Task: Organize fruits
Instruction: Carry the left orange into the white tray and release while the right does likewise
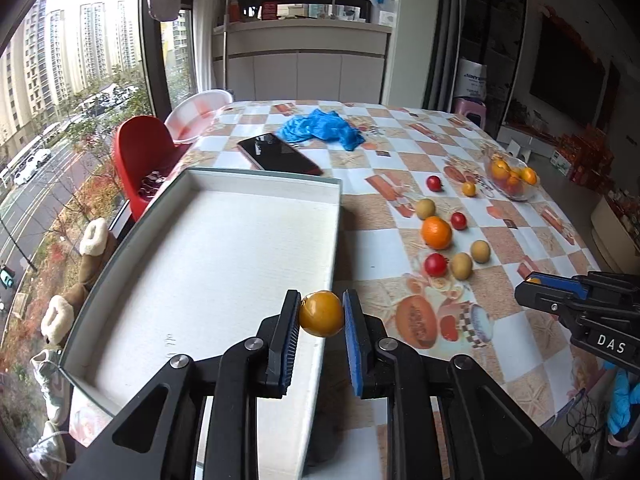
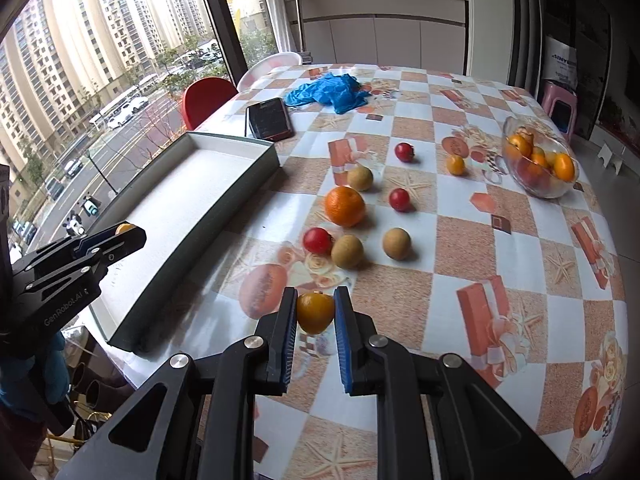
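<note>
My left gripper [image 1: 321,312] is shut on a small yellow-orange fruit [image 1: 321,314] and holds it over the right edge of the white tray [image 1: 224,248]. It also shows in the right wrist view [image 2: 120,236]. My right gripper [image 2: 315,312] is shut on another small yellow-orange fruit [image 2: 315,313] above the table's near part, and shows in the left wrist view [image 1: 534,286]. On the table lie an orange [image 2: 345,206], three red tomatoes [image 2: 317,240], three brownish-green fruits [image 2: 347,251] and a yellow fruit [image 2: 455,164].
A glass bowl [image 2: 538,184] with several orange fruits stands at the far right. A phone [image 2: 268,119] and a blue crumpled bag [image 2: 330,90] lie beyond the tray. A red chair [image 1: 140,156] stands at the table's left, by the window.
</note>
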`<state>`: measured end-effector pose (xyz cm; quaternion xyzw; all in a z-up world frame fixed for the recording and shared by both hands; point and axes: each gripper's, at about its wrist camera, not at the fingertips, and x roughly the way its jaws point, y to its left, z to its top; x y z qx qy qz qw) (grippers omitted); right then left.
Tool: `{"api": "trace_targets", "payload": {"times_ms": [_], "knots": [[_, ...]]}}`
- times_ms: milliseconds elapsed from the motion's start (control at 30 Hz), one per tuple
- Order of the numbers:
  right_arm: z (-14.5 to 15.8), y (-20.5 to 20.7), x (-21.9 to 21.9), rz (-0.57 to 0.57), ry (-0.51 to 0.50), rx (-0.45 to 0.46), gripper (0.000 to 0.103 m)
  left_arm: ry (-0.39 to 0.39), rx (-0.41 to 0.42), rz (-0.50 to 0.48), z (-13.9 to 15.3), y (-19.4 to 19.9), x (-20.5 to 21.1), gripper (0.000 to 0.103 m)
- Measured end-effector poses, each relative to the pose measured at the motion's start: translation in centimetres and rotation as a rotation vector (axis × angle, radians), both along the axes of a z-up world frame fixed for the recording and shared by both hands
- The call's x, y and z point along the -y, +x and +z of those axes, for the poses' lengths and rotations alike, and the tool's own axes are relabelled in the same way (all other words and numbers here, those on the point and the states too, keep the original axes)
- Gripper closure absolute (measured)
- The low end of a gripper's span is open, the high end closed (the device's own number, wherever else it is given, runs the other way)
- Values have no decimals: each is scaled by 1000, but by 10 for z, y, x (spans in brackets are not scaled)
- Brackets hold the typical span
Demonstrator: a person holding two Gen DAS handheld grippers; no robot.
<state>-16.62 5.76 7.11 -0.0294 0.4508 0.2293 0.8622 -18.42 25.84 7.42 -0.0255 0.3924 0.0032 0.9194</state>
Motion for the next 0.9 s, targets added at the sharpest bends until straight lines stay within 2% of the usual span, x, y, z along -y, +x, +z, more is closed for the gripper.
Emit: {"api": "trace_targets", "payload": {"times_ms": [200, 467, 767, 900], "knots": [[5, 1, -54, 82, 1, -8, 83, -9, -16, 83, -11, -8, -43, 81], [5, 0, -117, 177, 0, -25, 83, -8, -27, 149, -23, -11, -81, 81], [-11, 3, -172, 244, -11, -69, 83, -22, -47, 195, -38, -6, -106, 81], [-27, 0, -189, 281, -51, -100, 82, -12, -67, 198, -47, -5, -108, 81]]}}
